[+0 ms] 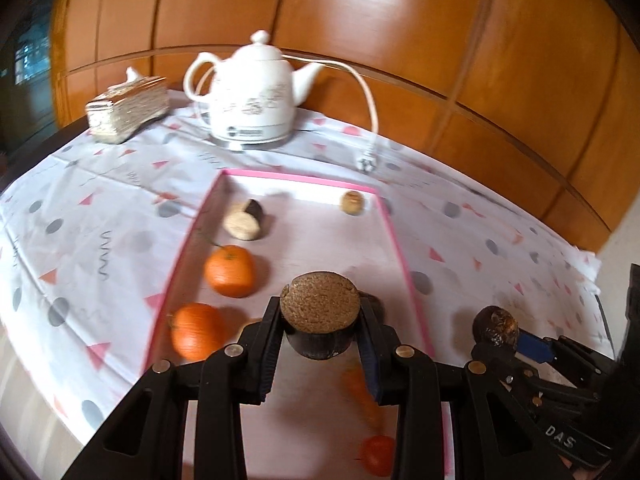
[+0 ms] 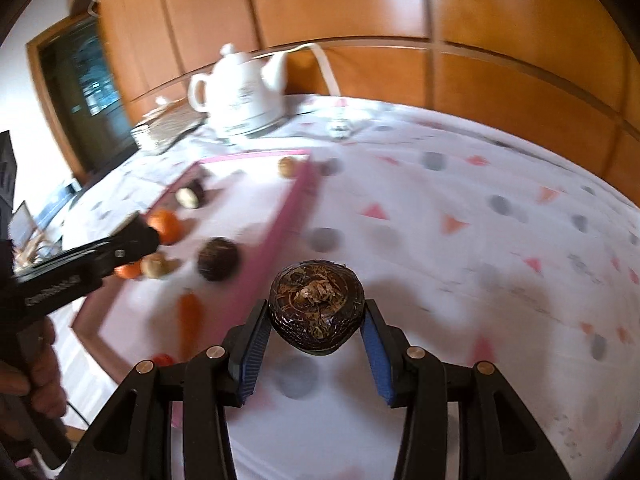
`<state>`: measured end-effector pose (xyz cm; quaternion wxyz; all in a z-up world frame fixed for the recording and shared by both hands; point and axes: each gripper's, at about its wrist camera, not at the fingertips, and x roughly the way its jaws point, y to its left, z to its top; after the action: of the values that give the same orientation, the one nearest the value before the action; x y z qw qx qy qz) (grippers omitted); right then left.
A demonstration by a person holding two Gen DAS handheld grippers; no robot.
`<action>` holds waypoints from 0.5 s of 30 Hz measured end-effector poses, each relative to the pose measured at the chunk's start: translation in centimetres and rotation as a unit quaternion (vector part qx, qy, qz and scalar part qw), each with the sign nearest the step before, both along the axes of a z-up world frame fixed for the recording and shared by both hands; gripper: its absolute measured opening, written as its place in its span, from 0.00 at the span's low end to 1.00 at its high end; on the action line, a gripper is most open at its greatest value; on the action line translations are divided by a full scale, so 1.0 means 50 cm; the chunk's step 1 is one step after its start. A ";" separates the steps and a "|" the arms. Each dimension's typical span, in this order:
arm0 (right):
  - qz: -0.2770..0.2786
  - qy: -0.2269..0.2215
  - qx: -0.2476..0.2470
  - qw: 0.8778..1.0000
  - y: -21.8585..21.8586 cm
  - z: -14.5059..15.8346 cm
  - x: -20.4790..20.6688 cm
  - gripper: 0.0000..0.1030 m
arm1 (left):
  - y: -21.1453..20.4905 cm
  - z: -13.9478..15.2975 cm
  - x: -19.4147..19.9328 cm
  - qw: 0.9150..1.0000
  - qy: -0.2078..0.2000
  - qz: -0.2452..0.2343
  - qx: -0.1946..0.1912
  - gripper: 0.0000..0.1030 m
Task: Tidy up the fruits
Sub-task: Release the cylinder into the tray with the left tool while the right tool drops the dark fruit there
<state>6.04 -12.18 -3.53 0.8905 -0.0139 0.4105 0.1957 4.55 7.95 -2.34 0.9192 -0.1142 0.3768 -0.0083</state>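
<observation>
Left wrist: tongs (image 1: pixel 320 320) grip dark fruit half (image 1: pixel 319 312), tan cut face up.

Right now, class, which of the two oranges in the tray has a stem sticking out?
The farther orange, beside the cut dark fruit: a thin green stem sticks out of it. The nearer orange shows none.
</observation>
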 end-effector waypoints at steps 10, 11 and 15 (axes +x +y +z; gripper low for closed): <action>0.054 0.024 0.021 0.998 0.113 0.017 0.080 0.45 | 0.034 -0.008 0.029 1.000 0.005 0.008 -0.010 0.34; 0.056 0.025 0.022 0.998 0.117 0.020 0.084 0.45 | 0.033 -0.010 0.032 1.000 0.006 0.007 -0.009 0.34; 0.062 0.028 0.020 0.997 0.151 0.023 0.121 0.45 | 0.042 -0.017 0.047 1.000 0.010 0.017 -0.008 0.33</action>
<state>12.09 -4.66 -2.39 0.8648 -0.0164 0.4301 0.2588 6.91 10.04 -3.17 0.9142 -0.1284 0.3843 0.0057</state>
